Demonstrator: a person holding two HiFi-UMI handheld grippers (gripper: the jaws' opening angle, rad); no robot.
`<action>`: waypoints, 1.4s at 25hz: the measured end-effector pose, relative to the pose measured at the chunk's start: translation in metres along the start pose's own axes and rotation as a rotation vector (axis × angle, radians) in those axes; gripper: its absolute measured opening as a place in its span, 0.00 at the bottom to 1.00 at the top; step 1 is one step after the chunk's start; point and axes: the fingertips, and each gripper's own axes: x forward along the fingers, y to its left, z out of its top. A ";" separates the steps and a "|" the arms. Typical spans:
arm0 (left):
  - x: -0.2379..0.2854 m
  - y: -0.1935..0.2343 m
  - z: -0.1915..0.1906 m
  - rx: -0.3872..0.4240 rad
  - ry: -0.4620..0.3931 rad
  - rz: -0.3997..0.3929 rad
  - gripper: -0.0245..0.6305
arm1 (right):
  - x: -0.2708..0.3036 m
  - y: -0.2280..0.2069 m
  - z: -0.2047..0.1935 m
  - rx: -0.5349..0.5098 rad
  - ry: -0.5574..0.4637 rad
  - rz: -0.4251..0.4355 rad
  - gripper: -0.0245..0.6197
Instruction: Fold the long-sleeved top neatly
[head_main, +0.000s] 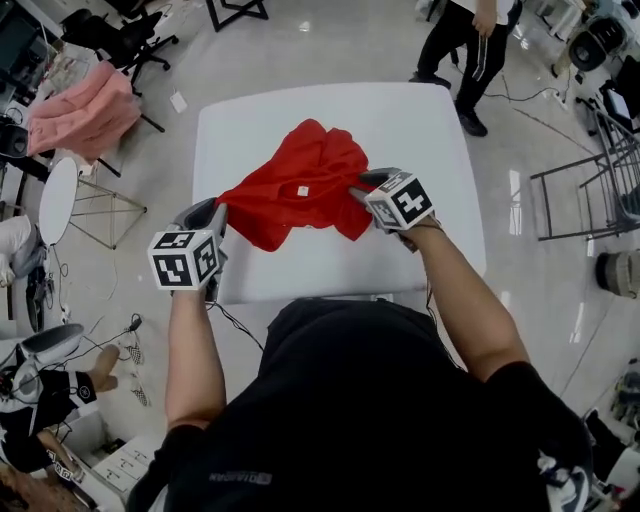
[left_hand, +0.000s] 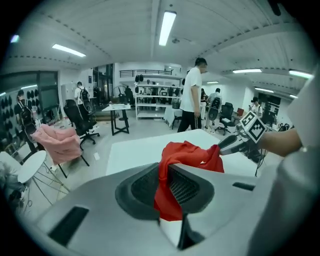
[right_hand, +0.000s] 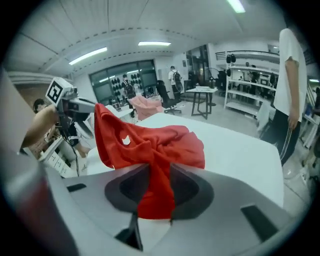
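Observation:
A red long-sleeved top lies bunched on the white table, stretched between my two grippers. My left gripper is at the table's left edge, shut on a corner of the top. In the left gripper view the red cloth runs pinched through the narrow gap of that gripper. My right gripper sits low at the top's right side. In the right gripper view its jaws stand apart, with a fold of the top hanging loosely between them.
A person stands at the table's far right corner. A pink garment is draped over a chair at the far left, near a small round table. A metal rack stands on the right.

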 end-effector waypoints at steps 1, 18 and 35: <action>0.001 0.000 -0.002 -0.006 -0.003 -0.002 0.12 | -0.007 0.003 -0.001 0.019 -0.010 -0.012 0.23; 0.022 0.006 -0.008 0.046 -0.007 -0.064 0.12 | 0.043 0.078 -0.082 0.165 0.080 -0.079 0.26; 0.021 0.013 -0.029 0.161 -0.003 -0.167 0.12 | 0.037 0.046 -0.074 0.378 -0.122 -0.276 0.10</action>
